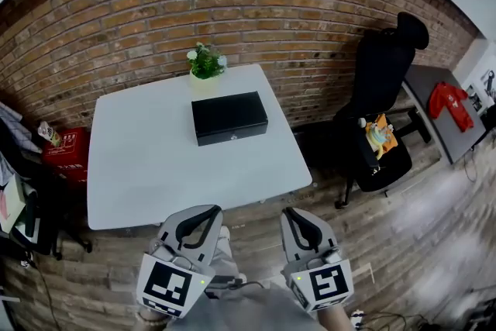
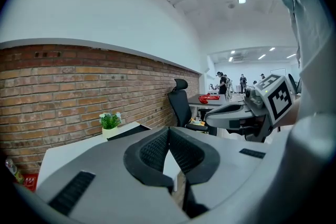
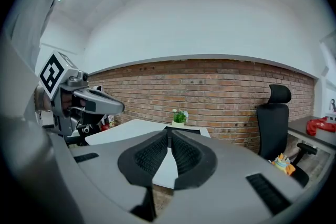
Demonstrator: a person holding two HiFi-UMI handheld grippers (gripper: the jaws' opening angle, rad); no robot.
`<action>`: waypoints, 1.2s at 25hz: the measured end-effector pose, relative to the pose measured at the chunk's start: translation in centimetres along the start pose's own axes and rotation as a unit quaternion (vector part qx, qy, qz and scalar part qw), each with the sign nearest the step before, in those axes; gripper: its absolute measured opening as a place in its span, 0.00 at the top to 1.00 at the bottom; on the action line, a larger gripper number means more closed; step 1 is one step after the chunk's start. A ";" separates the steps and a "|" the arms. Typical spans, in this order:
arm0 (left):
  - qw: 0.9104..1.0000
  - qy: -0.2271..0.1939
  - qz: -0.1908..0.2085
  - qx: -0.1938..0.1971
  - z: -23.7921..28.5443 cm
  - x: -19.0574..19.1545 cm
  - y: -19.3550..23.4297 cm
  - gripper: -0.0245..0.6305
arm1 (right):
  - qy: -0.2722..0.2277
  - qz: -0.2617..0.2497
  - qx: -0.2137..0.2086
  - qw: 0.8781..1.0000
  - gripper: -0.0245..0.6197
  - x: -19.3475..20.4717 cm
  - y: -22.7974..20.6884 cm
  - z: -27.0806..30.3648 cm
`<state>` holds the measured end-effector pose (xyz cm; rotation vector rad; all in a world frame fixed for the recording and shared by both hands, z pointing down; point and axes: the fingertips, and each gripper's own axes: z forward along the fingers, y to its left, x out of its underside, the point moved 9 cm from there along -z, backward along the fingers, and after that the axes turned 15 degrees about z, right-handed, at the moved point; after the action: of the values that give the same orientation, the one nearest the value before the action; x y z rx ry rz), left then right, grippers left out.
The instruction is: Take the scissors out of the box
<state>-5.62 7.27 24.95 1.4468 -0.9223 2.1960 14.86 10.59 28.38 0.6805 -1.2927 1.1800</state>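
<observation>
A closed black box (image 1: 229, 117) lies on the white table (image 1: 147, 167), near its far edge and in front of a small potted plant (image 1: 205, 62). No scissors show in any view. Both grippers hang below the table's near edge, well short of the box. My left gripper (image 1: 211, 210) is shut with nothing held, and my right gripper (image 1: 290, 212) is shut and empty too. In the left gripper view the pads of the left gripper (image 2: 168, 132) meet, with the box (image 2: 131, 131) far ahead. In the right gripper view the right gripper (image 3: 168, 136) is likewise closed toward the box (image 3: 181, 129).
A black office chair (image 1: 380, 112) with a yellow toy (image 1: 380, 132) on its seat stands right of the table. A red crate (image 1: 66, 151) sits on the floor at left. A grey desk (image 1: 442, 120) with a red cloth is at far right. A brick wall runs behind.
</observation>
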 end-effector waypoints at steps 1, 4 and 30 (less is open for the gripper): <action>1.000 0.001 -0.001 0.001 0.5 0.1 0.4 0.94 | 0.002 0.002 0.004 1.000 0.88 -0.2 -0.2 0.5; 1.000 0.004 -0.005 0.003 1.9 0.4 1.7 0.94 | 0.014 0.007 0.010 1.000 0.88 -0.5 -1.0 2.2; 0.998 0.045 -0.042 0.006 11.5 7.6 12.1 0.94 | 0.076 -0.025 -0.032 0.996 0.88 2.3 -4.6 20.9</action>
<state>-8.31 -9.83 30.96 1.3555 -0.8045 2.1885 11.29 -9.20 36.04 0.5619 -1.1744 1.1223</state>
